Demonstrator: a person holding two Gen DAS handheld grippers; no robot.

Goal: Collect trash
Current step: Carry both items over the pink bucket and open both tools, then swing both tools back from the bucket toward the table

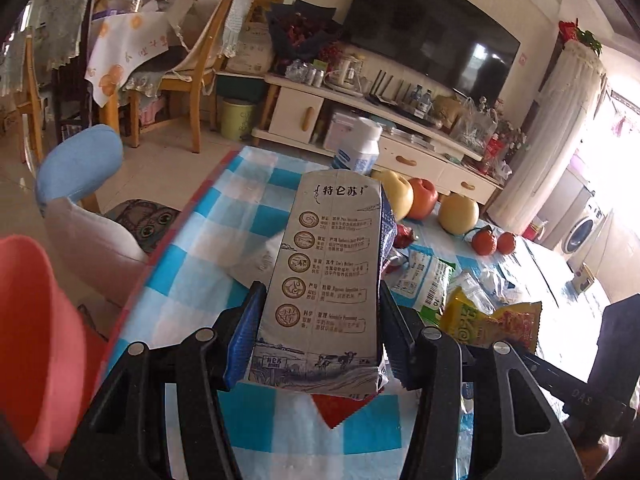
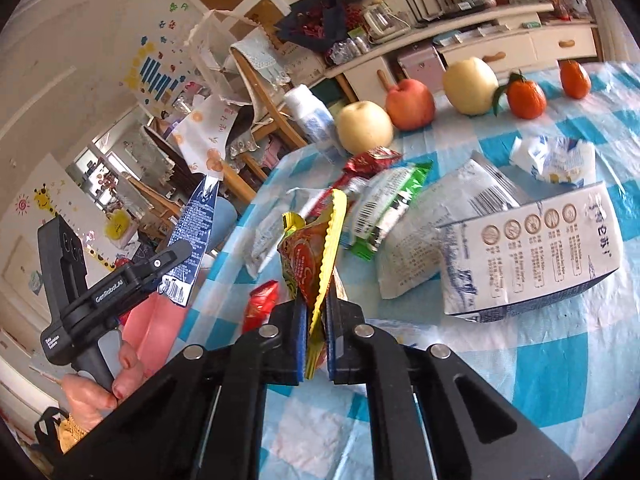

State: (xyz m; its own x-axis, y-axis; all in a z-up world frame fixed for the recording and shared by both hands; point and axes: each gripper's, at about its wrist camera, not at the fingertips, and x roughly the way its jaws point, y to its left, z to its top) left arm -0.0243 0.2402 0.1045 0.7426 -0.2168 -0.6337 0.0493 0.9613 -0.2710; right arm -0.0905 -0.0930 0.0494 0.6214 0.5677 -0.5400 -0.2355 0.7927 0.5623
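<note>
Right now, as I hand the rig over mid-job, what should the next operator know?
Left gripper: fingers shut on a flattened milk carton, lifted off the table.
Right gripper: shut on a yellow-red snack wrapper, also lifted.
Pink bin: beside the table's edge, on the left gripper's side.
Done: two pieces picked up, neither dropped yet.
Left on the checked tablecloth: second carton, white pouch, green-white wrapper, crumpled wrapper, red wrapper. Fruit probably stays.
</note>
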